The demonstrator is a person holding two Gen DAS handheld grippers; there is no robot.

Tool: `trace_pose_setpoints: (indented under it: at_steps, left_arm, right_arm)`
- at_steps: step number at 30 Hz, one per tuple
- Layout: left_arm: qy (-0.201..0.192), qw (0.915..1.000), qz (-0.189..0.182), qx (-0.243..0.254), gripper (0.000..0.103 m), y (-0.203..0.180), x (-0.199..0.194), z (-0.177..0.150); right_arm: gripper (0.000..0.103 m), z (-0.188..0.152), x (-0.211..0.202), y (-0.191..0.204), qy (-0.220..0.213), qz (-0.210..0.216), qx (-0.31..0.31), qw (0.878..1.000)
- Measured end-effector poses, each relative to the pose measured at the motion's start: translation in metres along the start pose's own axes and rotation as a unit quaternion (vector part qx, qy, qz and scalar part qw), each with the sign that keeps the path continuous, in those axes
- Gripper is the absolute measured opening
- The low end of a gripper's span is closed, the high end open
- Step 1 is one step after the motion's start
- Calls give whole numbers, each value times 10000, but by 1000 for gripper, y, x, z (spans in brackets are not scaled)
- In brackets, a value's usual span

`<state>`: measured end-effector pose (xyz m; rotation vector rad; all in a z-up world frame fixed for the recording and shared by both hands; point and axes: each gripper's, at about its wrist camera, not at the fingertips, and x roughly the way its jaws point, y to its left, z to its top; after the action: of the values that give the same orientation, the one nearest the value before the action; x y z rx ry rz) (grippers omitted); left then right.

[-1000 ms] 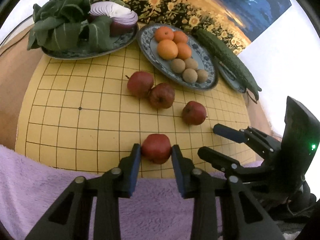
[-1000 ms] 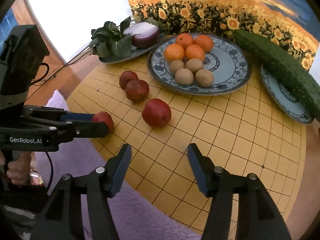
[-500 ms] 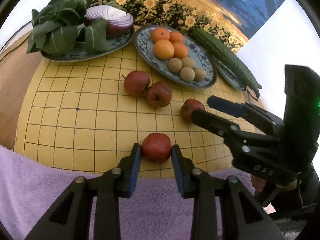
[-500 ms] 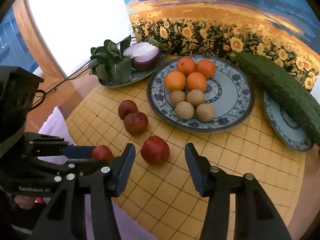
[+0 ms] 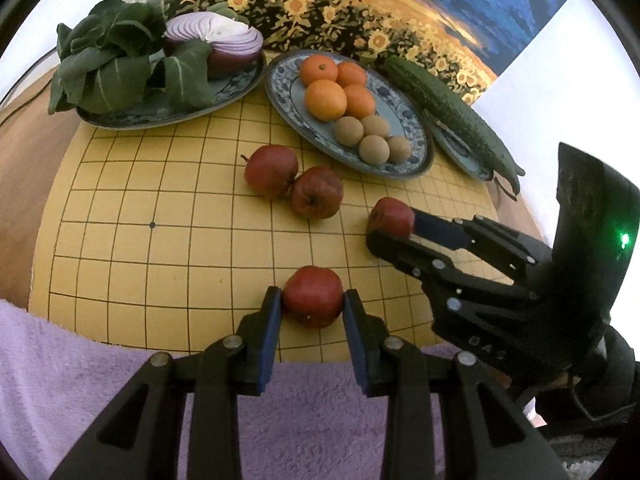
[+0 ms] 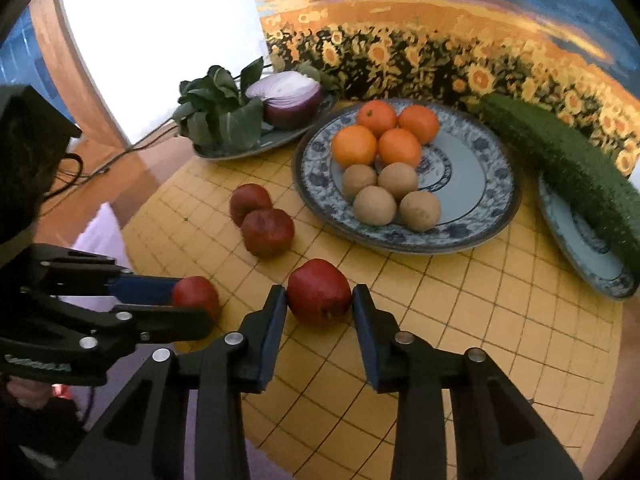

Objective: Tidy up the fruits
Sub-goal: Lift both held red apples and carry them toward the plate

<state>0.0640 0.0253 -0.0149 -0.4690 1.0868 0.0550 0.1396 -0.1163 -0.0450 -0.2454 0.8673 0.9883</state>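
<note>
Red round apples remain off the blue-patterned plate (image 6: 496,216) holding oranges and kiwis: left gripper (image 5: 310,308) pinches one (image 5: 313,295) low-centre, right gripper (image 6: 320,306) jaws closing around another (image 6: 319,291), two (image 5: 294,186) untouched mid-frame on the yellow gridded worktop (image 5: 160,216).

— Back left, a dish (image 5: 240,80) loaded with leafy greens (image 5: 108,68) and a halved purple onion (image 5: 224,40)!

— And far right, a bumpy cucumber (image 6: 568,168) lying across its own plate (image 6: 576,240).

— All on a yellow grid board (image 5: 160,248), lilac towel (image 5: 60,380) at the near edge.

— Sunflower painting (image 6: 440,40) behind it all.
</note>
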Motion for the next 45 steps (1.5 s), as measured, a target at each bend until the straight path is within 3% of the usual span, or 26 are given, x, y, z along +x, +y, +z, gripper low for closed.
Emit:
trace_pose_setpoints:
  at_steps: [4, 9, 13, 16, 18, 20, 29, 40, 45]
  left_arm:
    - [-31, 10000, -6, -19, 32, -1, 0, -1]
    - [-136, 9999, -21, -16, 32, 0, 0, -3]
    - [-247, 9997, -26, 41, 32, 0, -1, -5]
    - [-316, 9994, 51, 153, 32, -3, -1, -8]
    - [-357, 9992, 57, 143, 32, -3, -1, -8]
    - [-412, 9991, 61, 125, 32, -3, -1, -9]
    - [-444, 9974, 243, 522, 31, -18, -8, -13]
    - [-996, 9901, 156, 973, 31, -54, -81, 11]
    - [-1261, 9861, 163, 1070, 31, -64, -101, 25]
  right_arm:
    - [35, -4, 1, 9, -147, -319, -284, 9990]
    - [36, -2, 1, 4, -136, -157, -153, 9997]
    - [55, 0, 0, -2, -116, 309, 97, 9994]
    - [55, 2, 2, 2, -112, 193, 54, 9997]
    - [53, 1, 3, 7, -127, 45, -92, 9999]
    - [34, 1, 4, 8, -131, -169, -141, 9997]
    - [33, -1, -22, 2, -43, -348, -130, 9993]
    - [33, 26, -106, 0, -636, -493, 84, 9967]
    - [34, 34, -122, -9, -807, -448, 176, 9956]
